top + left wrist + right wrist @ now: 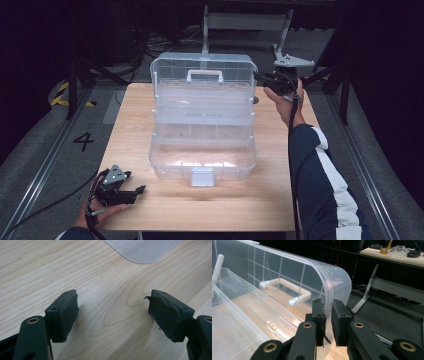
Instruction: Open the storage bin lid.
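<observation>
A clear plastic toolbox stands open in the middle of the wooden table, its tiered trays spread out and its lid raised upright at the back. The lid carries a white handle. My right gripper is at the lid's right edge, shut on the lid's rim, which runs between its two pads. My left gripper rests low at the table's front left corner, open and holding nothing; in the left gripper view its pads stand wide apart over bare wood.
A white latch hangs at the toolbox's front. A corner of the toolbox's base lies just ahead of my left gripper. Black stands and cables sit on the floor beyond the table. A desk frame stands behind the lid.
</observation>
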